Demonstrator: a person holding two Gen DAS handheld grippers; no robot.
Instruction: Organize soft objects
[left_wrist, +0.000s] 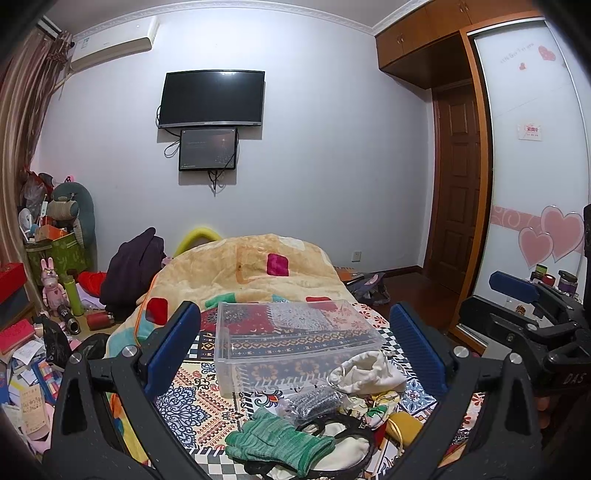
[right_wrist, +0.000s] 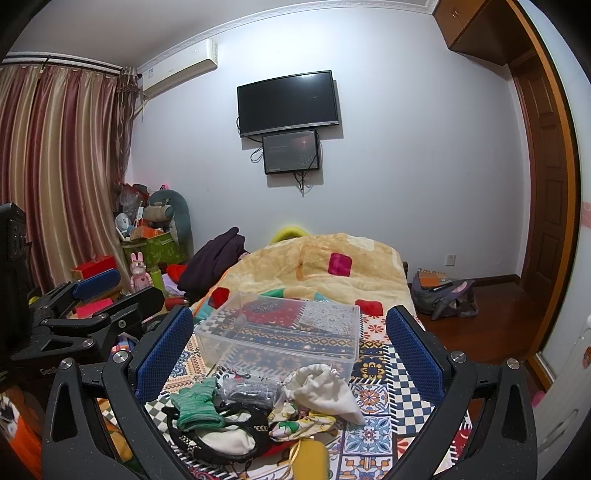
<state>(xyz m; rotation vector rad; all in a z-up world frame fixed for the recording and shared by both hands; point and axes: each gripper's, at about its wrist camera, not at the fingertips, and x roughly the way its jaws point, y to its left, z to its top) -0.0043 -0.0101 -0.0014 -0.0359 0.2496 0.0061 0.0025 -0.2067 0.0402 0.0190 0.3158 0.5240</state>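
The soft things (right_wrist: 258, 413) lie in a heap by the empty box (right_wrist: 284, 332), so either wide-apart claw (left_wrist: 295, 350) (right_wrist: 291, 354) should pinch one piece only.

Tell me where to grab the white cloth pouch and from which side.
Pinch the bunched top of the white pouch, coming down from above. Its crumpled upper folds stand highest in the pile, beside the clear box, and look free of the items around it. Probably easiest for the right gripper.
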